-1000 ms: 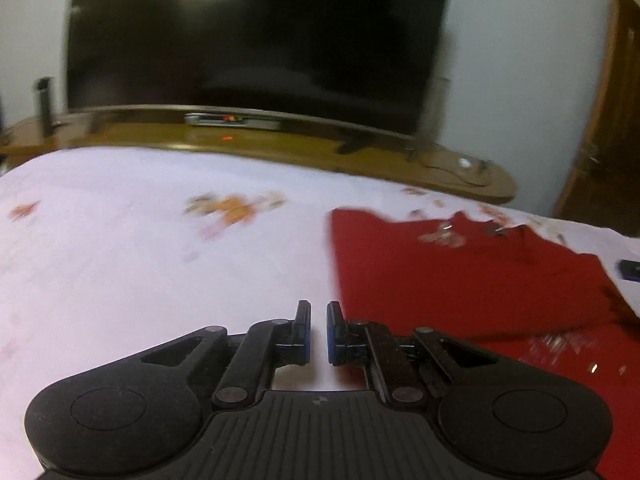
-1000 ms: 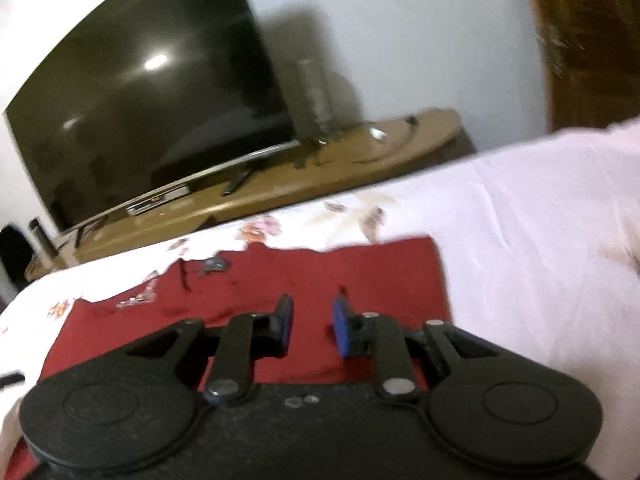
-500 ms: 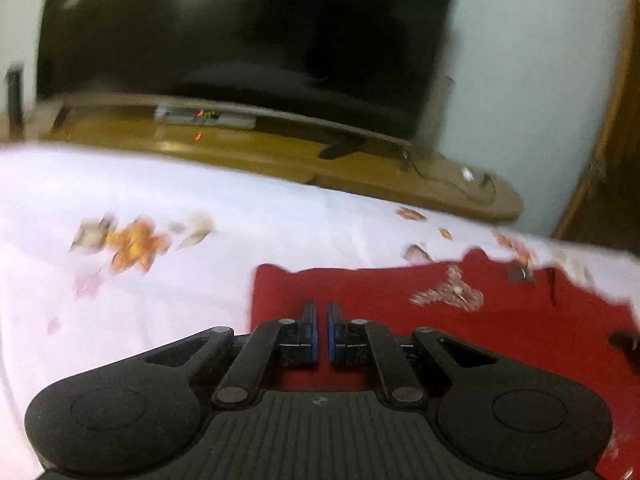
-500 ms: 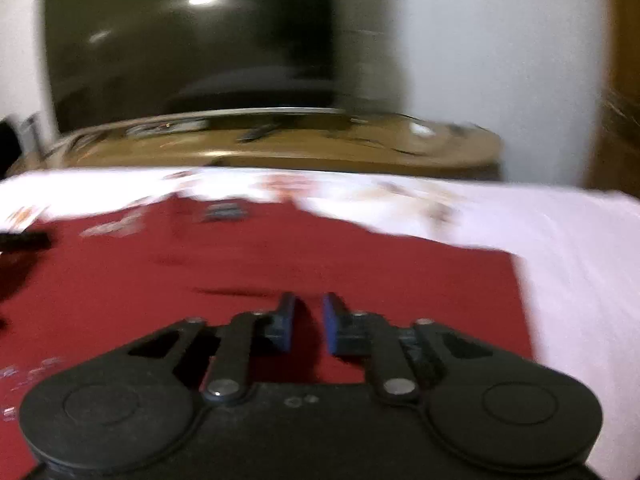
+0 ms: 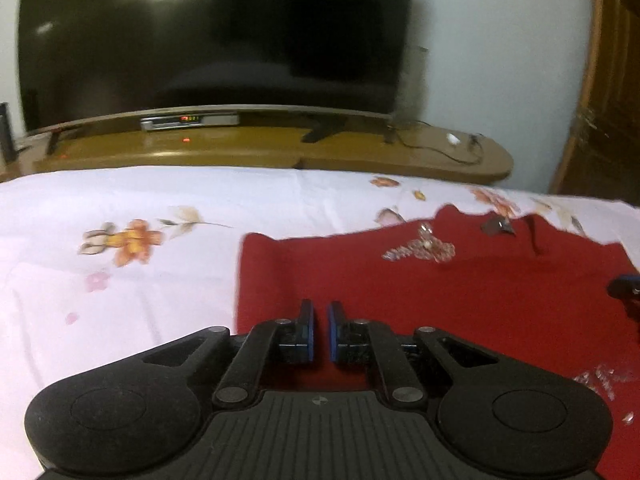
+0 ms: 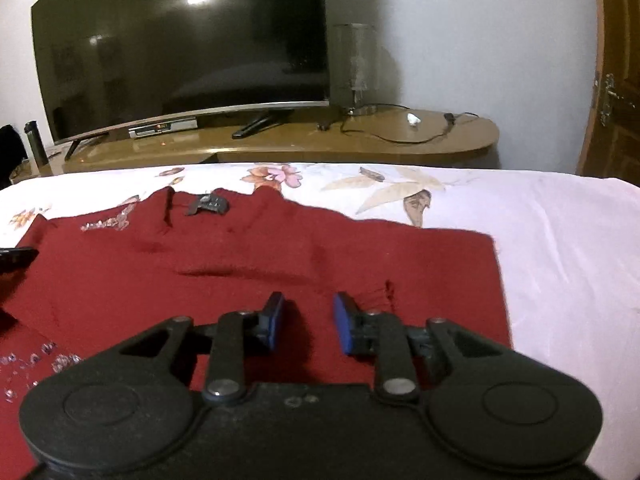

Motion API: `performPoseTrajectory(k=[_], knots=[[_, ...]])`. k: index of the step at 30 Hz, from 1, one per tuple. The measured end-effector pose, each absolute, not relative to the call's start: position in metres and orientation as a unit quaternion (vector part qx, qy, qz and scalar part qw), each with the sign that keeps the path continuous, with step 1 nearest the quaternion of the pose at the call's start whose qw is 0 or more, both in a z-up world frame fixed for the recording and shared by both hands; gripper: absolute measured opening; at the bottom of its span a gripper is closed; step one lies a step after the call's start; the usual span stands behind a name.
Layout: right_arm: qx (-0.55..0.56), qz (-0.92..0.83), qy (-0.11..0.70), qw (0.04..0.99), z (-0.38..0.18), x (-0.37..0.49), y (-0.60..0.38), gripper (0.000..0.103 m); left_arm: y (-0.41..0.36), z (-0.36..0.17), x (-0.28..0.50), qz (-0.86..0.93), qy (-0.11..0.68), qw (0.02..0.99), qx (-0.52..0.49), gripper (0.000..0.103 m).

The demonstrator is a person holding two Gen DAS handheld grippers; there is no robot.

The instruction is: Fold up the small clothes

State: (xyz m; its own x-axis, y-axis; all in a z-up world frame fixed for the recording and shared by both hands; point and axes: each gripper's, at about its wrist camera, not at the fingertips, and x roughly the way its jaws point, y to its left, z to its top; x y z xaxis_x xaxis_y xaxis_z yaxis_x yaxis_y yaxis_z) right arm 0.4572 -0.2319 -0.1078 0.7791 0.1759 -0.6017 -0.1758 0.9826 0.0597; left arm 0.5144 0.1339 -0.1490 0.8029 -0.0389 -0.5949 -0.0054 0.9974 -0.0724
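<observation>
Red garment (image 5: 460,300) lies spread flat on the bed sheet (image 5: 140,292), white with a flower print. In the left wrist view its left edge and far left corner show clearly; the near part is hidden under the tool body and the right part runs out of frame. Silvery beadwork (image 5: 424,246) sits near the far edge, blurred; a second patch of it at lower right is too smeared to read. A small dark clip-like item (image 6: 208,204) lies on the cloth by the neckline; cannot tell what it is.

Left tongs (image 5: 319,334): jaws opening, a narrow gap between the blue pads, nothing pinched between them; they hover over the garment near its left edge. Whether the tips touch the cloth cannot be told.

Right tongs (image 6: 308,326): jaws opening, gap plainly wider, only red cloth seen behind it, nothing held. They sit over the garment's right half, near its right edge. A low crease (image 6: 240,274) runs across the cloth just beyond the tips.

Each view catches a dark sliver of the other tool at its frame edge, cut off.

Beyond the bed: television (image 6: 180,48) on a wooden worktop (image 6: 400,140), cable and small white object there, wooden door (image 6: 616,80) at right, partly cropped.
</observation>
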Motion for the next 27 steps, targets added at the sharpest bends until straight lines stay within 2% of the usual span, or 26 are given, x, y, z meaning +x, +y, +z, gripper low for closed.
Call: performPoseTrajectory(k=[1, 2, 3, 4, 9, 13, 15, 17, 23, 24, 25, 26, 27], knots=[[0.006, 0.088, 0.313, 0.946, -0.101, 0.451, -0.236, 0.028, 0.133, -0.145, 0.504, -0.005, 0.310, 0.950, -0.027, 0.038], [0.015, 0.090, 0.303, 0.949, -0.097, 0.444, -0.241, 0.029, 0.134, -0.141, 0.490, 0.000, 0.303, 0.953, -0.020, 0.078], [0.028, 0.098, 0.292, 0.951, -0.093, 0.433, -0.250, 0.030, 0.133, -0.138, 0.473, 0.009, 0.290, 0.957, -0.013, 0.089], [0.036, 0.100, 0.289, 0.951, -0.092, 0.425, -0.258, 0.030, 0.133, -0.137, 0.455, 0.013, 0.278, 0.960, -0.012, 0.091], [0.057, 0.094, 0.304, 0.946, -0.104, 0.378, -0.296, 0.032, 0.125, -0.148, 0.388, 0.026, 0.300, 0.953, 0.009, 0.091], [0.062, 0.095, 0.308, 0.945, -0.108, 0.367, -0.298, 0.032, 0.119, -0.152, 0.382, 0.048, 0.302, 0.952, -0.001, 0.090], [0.063, 0.098, 0.299, 0.947, -0.102, 0.373, -0.292, 0.032, 0.117, -0.149, 0.387, 0.051, 0.291, 0.955, -0.010, 0.085], [0.083, 0.100, 0.296, 0.946, -0.097, 0.385, -0.291, 0.032, 0.118, -0.152, 0.403, 0.055, 0.297, 0.953, -0.016, 0.070], [0.128, 0.109, 0.332, 0.928, -0.109, 0.432, -0.296, 0.032, 0.132, -0.160, 0.432, 0.079, 0.323, 0.942, -0.037, 0.068], [0.132, 0.114, 0.341, 0.924, -0.112, 0.436, -0.295, 0.026, 0.136, -0.162, 0.435, 0.080, 0.329, 0.940, -0.047, 0.068], [0.135, 0.118, 0.345, 0.921, -0.115, 0.440, -0.293, 0.022, 0.139, -0.163, 0.438, 0.081, 0.332, 0.938, -0.051, 0.062], [0.130, 0.118, 0.348, 0.921, -0.115, 0.442, -0.291, 0.012, 0.140, -0.163, 0.441, 0.085, 0.333, 0.938, -0.050, 0.053], [0.119, 0.117, 0.348, 0.922, -0.115, 0.441, -0.289, 0.008, 0.141, -0.161, 0.443, 0.087, 0.334, 0.937, -0.056, 0.045]])
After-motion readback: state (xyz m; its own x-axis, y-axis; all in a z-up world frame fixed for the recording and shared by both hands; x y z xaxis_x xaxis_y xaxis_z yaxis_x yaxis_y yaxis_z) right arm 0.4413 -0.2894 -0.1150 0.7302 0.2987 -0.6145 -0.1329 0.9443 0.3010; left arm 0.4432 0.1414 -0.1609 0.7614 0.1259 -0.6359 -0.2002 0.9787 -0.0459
